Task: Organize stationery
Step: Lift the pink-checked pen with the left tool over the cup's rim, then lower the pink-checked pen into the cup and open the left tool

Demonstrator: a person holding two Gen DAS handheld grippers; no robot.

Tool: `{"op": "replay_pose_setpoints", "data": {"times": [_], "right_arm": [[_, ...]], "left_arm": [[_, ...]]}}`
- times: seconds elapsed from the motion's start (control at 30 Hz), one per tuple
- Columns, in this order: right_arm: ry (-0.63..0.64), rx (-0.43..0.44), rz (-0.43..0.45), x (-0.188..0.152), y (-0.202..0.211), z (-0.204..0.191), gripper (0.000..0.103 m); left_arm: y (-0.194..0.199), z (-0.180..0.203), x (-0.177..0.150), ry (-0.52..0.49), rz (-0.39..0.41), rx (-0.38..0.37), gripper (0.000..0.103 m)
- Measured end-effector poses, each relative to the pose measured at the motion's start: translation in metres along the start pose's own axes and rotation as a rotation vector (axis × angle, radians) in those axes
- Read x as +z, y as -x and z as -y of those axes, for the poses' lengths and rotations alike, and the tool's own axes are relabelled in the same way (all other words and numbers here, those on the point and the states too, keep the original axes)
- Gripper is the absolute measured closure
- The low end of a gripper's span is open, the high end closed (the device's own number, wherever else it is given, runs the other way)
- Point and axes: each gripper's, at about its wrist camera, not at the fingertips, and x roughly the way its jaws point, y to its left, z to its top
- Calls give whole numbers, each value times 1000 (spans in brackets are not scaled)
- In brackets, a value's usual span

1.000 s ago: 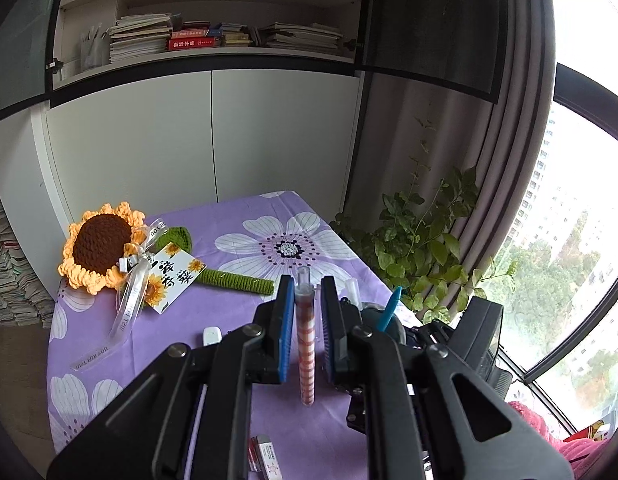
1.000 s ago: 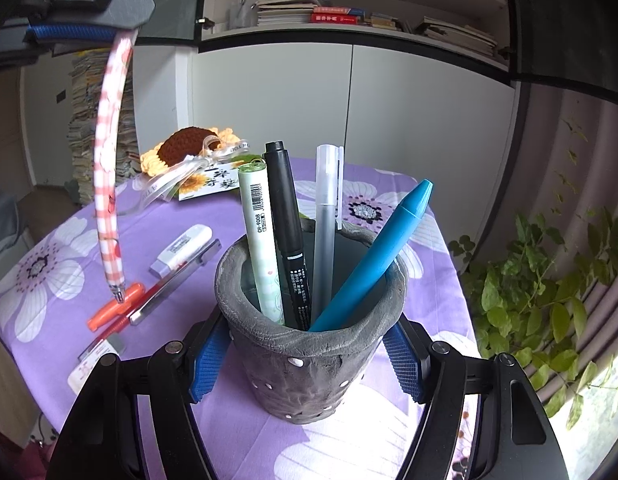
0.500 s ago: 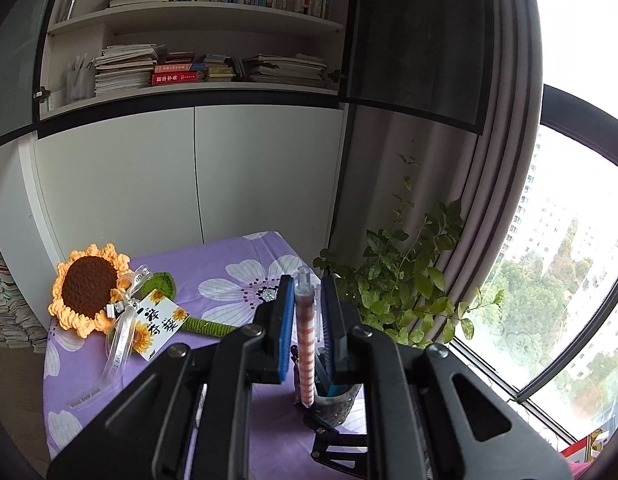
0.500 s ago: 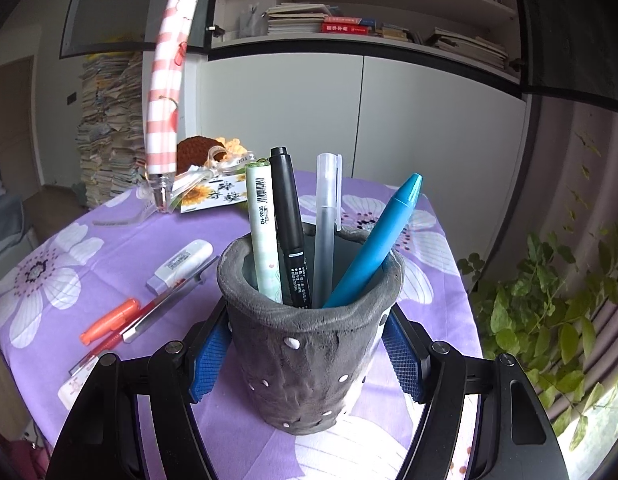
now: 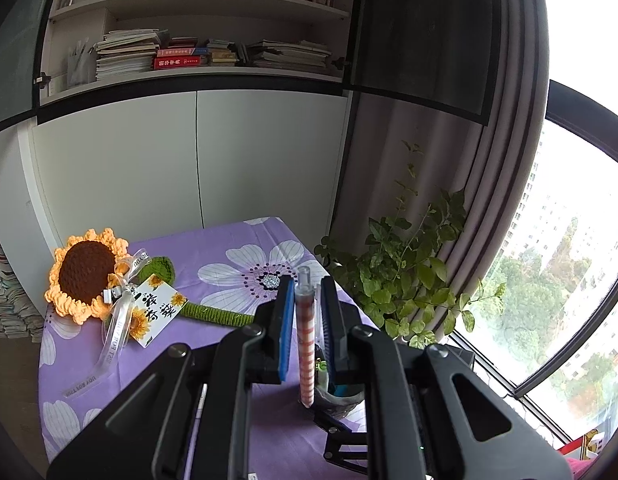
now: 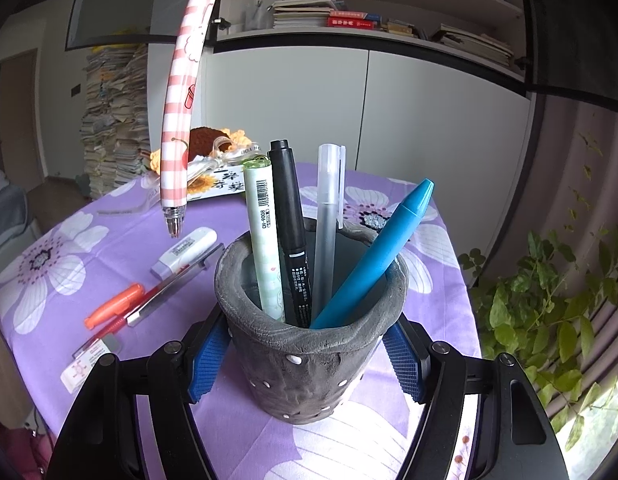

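Presently the right gripper (image 6: 309,360) clamps the grey textured clay pen cup (image 6: 309,364), standing on the purple floral-clothed desk (image 6: 69,264). Left gripper (image 5: 305,320) grips a pink-and-white checked pen (image 6: 181,112), tip down, above and left of that cup.

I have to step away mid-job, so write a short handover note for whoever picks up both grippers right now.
Left gripper: shut on the pink checked pen, tip down, held in the air up and to the left of the grey pen cup, not yet in it.
Right gripper: shut on the cup, steadying it on the purple tablecloth.
Done: four pens stand in the cup: green, black, frosted clear, blue.
Left: drop in the checked pen, then deal with the orange marker, red pen, correction tape and the small eraser lying on the cloth.
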Motion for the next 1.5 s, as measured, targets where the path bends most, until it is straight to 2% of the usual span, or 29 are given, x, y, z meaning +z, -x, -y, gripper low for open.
{"op": "replay_pose_setpoints", "data": {"times": [0.13, 0.37, 0.4, 0.43, 0.67, 0.73, 0.8, 0.87, 1.07, 1.13, 1.23, 1.5], "right_arm": [[-29, 24, 4, 0, 4, 4, 25], [-89, 52, 15, 3, 5, 15, 25], [-102, 66, 10, 4, 4, 17, 32], [-113, 86, 9, 4, 3, 18, 32], [-29, 64, 47, 9, -4, 7, 32], [-63, 104, 27, 13, -8, 12, 32], [-93, 145, 59, 17, -4, 18, 32], [-65, 87, 100, 23, 0, 18, 32], [-16, 90, 10, 24, -21, 11, 32], [-25, 103, 27, 25, -20, 13, 32], [-25, 135, 3, 24, -23, 14, 32], [-30, 123, -7, 22, -27, 15, 31]], "left_arm": [[1, 0, -2, -4, -3, 7, 92], [-1, -1, -3, 0, -11, 4, 92], [-1, -1, -3, 0, -11, 4, 92], [-1, -1, -4, 0, -12, 3, 92], [-3, -6, -3, 14, -12, 6, 92], [-3, -8, -1, 22, -8, 9, 92], [-2, -10, 1, 34, -5, 6, 92], [-1, -10, 4, 38, 1, 8, 92], [-2, -6, 10, 23, 24, 20, 92], [-5, -6, 10, 26, 16, 14, 92], [-11, -3, 11, 21, 14, 15, 92], [-30, 4, 11, 1, 11, 21, 92]]}}
